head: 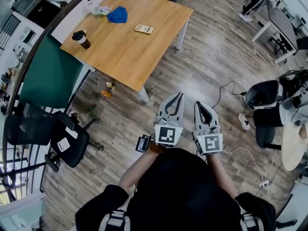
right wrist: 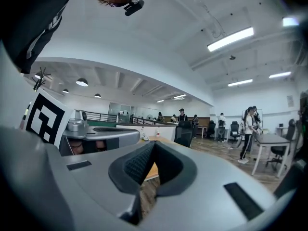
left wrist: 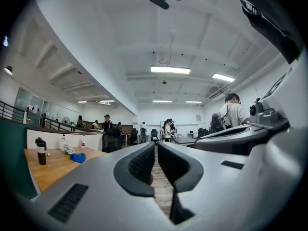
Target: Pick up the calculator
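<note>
Presently: calculator (head: 144, 29) untouched on surface (head: 118, 49), well apart from left tongs (head: 176, 98) and right tongs (head: 200, 106), both closed, empty; pickup entirely outstanding.

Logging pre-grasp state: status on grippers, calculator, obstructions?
Left gripper and right gripper shut, empty, short of the table. Calculator flat on it, untouched. Blue cloth, cup stand clear of it.
</note>
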A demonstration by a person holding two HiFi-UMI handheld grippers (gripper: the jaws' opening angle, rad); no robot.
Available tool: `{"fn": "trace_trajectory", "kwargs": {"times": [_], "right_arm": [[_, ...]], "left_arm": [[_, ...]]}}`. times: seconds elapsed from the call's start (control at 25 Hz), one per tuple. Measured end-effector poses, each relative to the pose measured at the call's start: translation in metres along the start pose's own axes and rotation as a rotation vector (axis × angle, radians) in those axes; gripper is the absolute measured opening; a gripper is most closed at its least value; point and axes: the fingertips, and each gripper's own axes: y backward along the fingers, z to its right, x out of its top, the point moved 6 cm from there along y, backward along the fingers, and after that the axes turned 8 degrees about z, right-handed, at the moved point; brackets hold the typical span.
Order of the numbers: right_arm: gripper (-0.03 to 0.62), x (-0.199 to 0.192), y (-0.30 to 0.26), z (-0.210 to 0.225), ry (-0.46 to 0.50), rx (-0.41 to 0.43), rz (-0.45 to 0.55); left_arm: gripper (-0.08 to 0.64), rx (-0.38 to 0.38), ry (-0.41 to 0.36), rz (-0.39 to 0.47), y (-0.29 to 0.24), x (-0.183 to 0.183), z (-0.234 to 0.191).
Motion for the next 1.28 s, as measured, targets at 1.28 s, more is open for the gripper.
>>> {"fn": "trace_trajectory", "kwargs": {"times": [1.28], "right_arm": [[0.005, -0.062, -0.201, 0.162, -0.104, 0.089, -0.081]], "left_arm": [[0.040, 0.041, -0.107, -0.221, -0.193, -0.082, -0.062]]}}
